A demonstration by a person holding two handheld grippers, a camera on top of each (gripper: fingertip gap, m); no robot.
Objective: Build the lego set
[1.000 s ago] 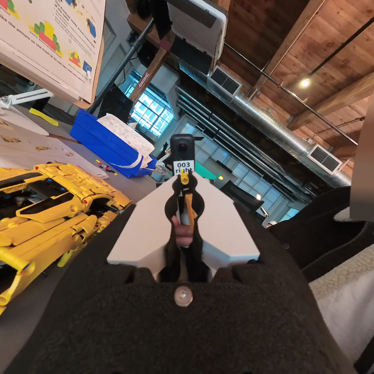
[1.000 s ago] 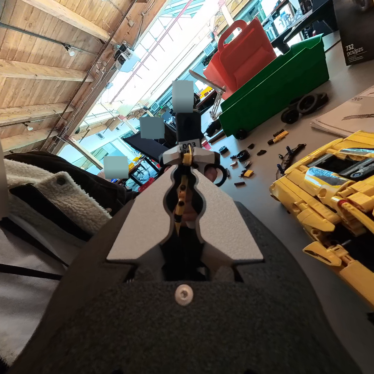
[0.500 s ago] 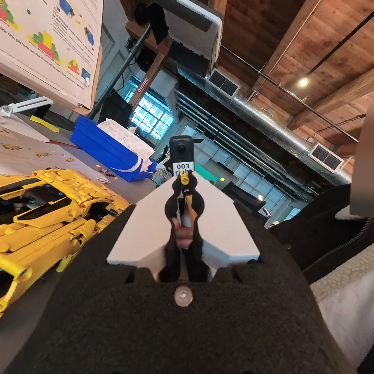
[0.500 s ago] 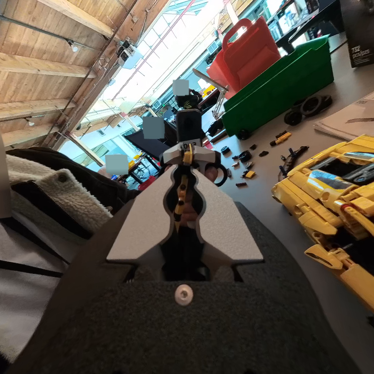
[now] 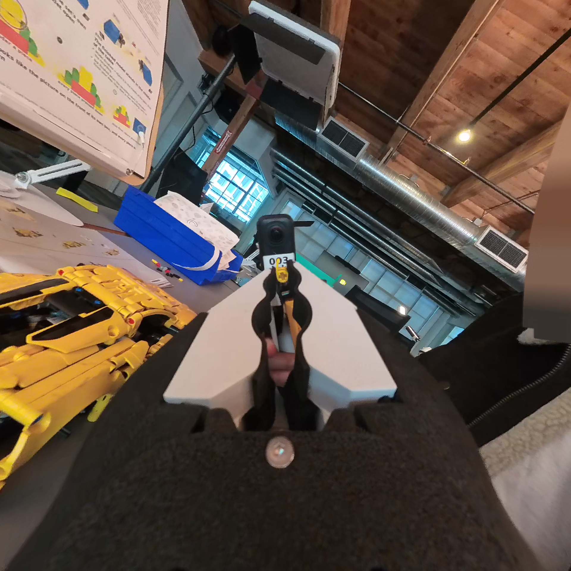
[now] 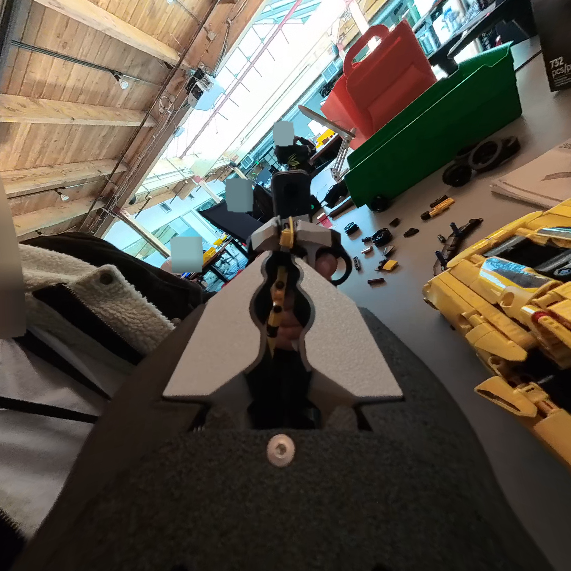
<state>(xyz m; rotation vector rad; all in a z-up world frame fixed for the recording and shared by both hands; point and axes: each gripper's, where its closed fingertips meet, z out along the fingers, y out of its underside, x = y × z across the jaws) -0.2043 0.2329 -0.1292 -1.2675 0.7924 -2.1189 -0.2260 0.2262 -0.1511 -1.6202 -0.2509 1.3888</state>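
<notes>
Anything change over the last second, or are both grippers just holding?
Little changed. Both views drifted slightly; the yellow car shifted a bit in frame. Left gripper and right gripper stay shut on the yellow piece, raised off the table.

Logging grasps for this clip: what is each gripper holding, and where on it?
Both grippers, left and right, pinch one small yellow lego assembly from opposite ends, held between them in the air.

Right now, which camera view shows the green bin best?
The right wrist view: the green bin stands on the table, its long side unobstructed, a red bag behind it. The left wrist view does not show it, only a blue bin.
</notes>
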